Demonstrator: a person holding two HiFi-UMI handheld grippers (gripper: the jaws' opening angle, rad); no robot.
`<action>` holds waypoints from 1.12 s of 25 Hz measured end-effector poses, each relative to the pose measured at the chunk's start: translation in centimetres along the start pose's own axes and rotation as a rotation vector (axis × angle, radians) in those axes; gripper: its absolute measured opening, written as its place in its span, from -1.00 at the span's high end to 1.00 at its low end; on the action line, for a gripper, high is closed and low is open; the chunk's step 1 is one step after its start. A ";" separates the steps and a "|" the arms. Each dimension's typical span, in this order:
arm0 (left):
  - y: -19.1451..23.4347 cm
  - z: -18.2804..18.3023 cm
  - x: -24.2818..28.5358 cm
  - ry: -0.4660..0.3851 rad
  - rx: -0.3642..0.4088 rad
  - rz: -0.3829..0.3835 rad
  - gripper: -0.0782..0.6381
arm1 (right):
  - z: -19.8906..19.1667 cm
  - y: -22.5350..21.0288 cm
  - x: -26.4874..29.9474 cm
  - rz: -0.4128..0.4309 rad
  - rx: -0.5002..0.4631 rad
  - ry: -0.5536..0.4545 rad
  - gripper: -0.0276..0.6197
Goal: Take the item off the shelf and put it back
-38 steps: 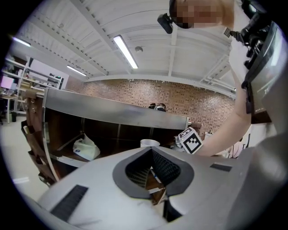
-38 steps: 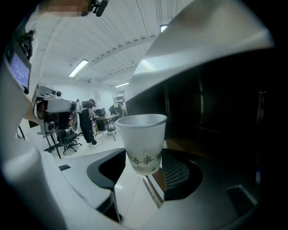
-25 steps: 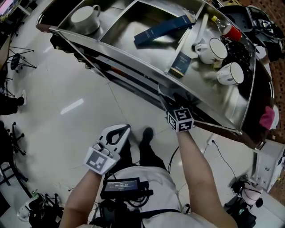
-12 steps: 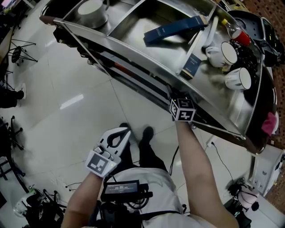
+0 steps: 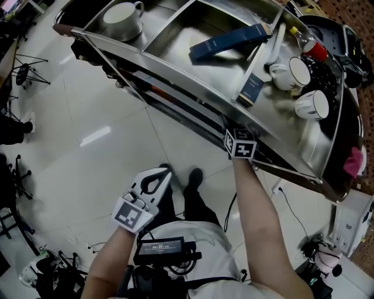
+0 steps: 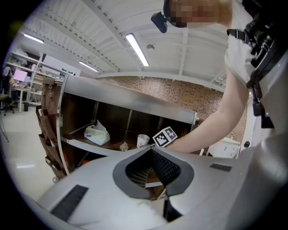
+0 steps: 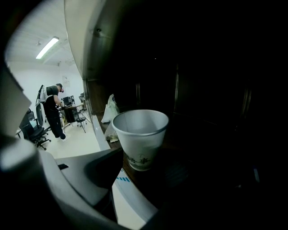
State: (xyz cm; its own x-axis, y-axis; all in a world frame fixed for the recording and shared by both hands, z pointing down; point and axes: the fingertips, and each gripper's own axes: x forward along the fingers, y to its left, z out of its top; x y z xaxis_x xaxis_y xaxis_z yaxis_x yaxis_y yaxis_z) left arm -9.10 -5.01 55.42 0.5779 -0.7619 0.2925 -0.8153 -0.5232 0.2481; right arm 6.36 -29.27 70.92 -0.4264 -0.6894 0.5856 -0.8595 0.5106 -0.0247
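The right gripper (image 5: pixel 240 143) reaches into the shelf (image 6: pixel 85 143), its jaws having just been opening, loose around the upright paper cup (image 7: pixel 140 137) standing there (one jaw lost in shadow). The left gripper (image 5: pixel 153 178) hangs closed, empty.

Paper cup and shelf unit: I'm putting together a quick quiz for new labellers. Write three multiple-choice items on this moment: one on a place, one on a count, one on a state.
1. Where does the paper cup stand?
A. On a chair
B. On a dark shelf, between the jaws of the right gripper
C. On the floor

2. How many white mugs sit on the top tray?
A. One
B. Three
C. Five

3. What state is the left gripper in?
A. Shut and empty
B. Shut on a blue box
C. Open around a bottle

Answers:
1 B: the right gripper view shows it upright between the jaws, which have just been opening.
2 B: one at the left end, two at the right.
3 A: its jaw tips meet with nothing between them.
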 end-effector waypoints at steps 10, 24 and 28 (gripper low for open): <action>-0.6 1.3 0.9 0.001 0.028 -0.046 0.75 | -0.8 1.5 -3.4 0.048 0.027 -0.005 0.05; -3.2 3.7 1.1 0.007 0.086 -0.134 0.75 | -0.1 9.3 -14.4 0.267 0.035 -0.090 0.06; -3.8 4.4 1.4 0.013 0.110 -0.148 0.75 | 1.8 10.4 -16.9 0.303 0.036 -0.136 0.07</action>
State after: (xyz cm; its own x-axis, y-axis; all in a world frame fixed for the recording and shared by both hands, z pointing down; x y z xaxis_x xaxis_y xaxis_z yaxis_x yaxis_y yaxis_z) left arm -5.38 -5.78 50.79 0.6916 -0.6688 0.2727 -0.7200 -0.6682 0.1872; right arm 4.09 -13.20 59.30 -0.6959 -0.5725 0.4335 -0.6961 0.6861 -0.2113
